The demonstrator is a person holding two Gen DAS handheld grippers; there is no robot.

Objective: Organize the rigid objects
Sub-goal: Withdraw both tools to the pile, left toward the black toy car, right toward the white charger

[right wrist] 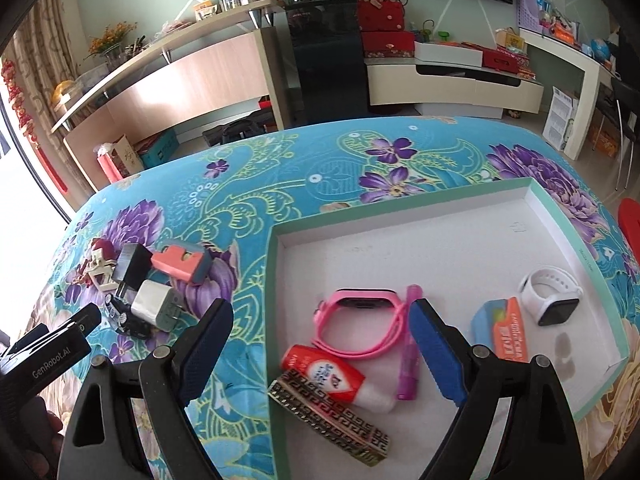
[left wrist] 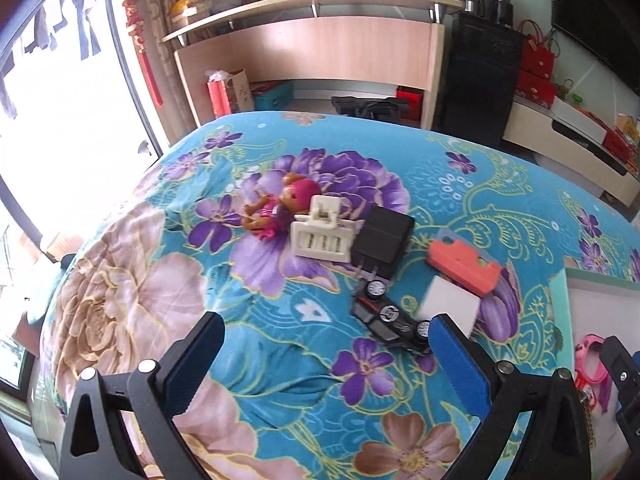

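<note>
The left gripper [left wrist: 326,354] has its fingers wide apart, and nothing is between them. It hangs over a blue flowery blanket [left wrist: 280,320]. Just past its right finger [left wrist: 460,364] lies a small black toy car [left wrist: 390,322], with a white plug cube [left wrist: 448,306] touching the car. Farther ahead sit a black plug [left wrist: 384,240], a cream plastic clip [left wrist: 322,228] and a little doll in pink [left wrist: 282,208], all close together. An orange block [left wrist: 462,266] lies ahead and to the right of the fingers.

The right gripper [right wrist: 320,352] also has its fingers wide apart and holds nothing. It hangs over the near left edge of a white box tray with a green rim [right wrist: 440,240]. Between the fingers lie a pink watch [right wrist: 356,320], a small red and white bottle [right wrist: 328,376] and a purple pen [right wrist: 410,344]. A gold patterned bar [right wrist: 332,428] lies nearer, under the bottle. Past the right finger are a blue and orange packet [right wrist: 500,328] and a white watch [right wrist: 550,292].
</note>
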